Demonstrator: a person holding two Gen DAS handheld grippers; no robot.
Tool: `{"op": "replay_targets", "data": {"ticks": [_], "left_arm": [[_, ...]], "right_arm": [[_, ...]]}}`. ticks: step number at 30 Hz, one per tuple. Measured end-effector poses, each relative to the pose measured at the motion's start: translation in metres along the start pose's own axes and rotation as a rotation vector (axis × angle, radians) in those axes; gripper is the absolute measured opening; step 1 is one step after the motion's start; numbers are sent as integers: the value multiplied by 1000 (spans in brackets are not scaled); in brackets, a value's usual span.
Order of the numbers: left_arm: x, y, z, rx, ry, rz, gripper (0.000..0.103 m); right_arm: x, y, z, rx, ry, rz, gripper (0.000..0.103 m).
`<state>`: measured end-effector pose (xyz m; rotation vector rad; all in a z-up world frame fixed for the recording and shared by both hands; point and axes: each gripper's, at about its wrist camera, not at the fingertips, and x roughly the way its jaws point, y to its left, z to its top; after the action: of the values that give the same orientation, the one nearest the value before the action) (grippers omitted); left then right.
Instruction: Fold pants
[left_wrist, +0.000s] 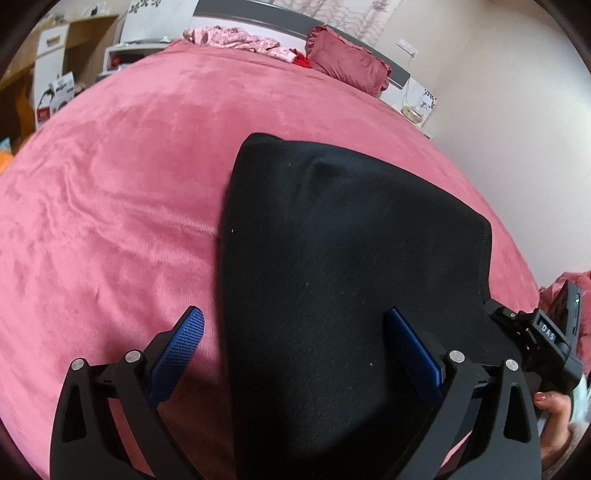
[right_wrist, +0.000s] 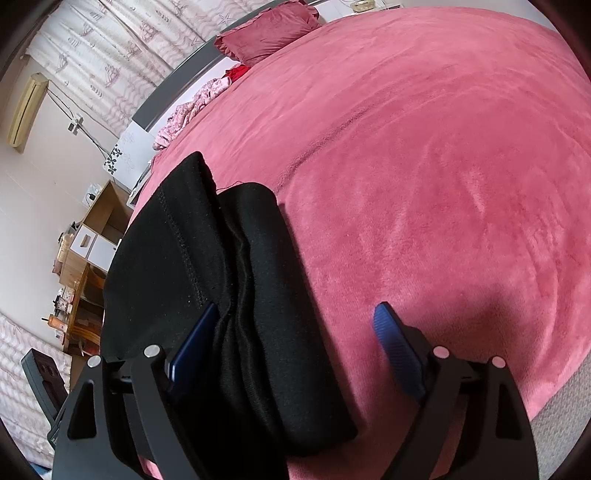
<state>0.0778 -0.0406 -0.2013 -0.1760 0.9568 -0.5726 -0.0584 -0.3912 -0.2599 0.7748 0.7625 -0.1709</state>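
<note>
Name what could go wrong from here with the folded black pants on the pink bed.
Both claws stand open over the pants, so nothing holds the fold. In the right wrist view the stacked layers look bunched and could slump or spread. One pad of the right claw lies against the fabric and might drag it on withdrawal. The plush bedspread may cling and skew edges.

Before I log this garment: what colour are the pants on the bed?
Black pants, clearest in the left wrist view.

The bed (left_wrist: 110, 184) lies bare and open to the left of the pants (left_wrist: 351, 258) and beyond them. At the far edge a pillow (left_wrist: 347, 62) and heaped clothes (left_wrist: 240, 38) block the way. A wall (left_wrist: 498, 110) closes the right side.
</note>
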Motion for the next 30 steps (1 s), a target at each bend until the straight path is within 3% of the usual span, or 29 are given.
{"op": "replay_targets", "data": {"ticks": [9, 30], "left_arm": [[-7, 9, -12, -26, 40, -66, 98], [-14, 18, -10, -42, 47, -121, 98]], "right_arm": [[-1, -9, -4, 9, 0, 10, 89], [-2, -12, -5, 27, -3, 28, 90]]}}
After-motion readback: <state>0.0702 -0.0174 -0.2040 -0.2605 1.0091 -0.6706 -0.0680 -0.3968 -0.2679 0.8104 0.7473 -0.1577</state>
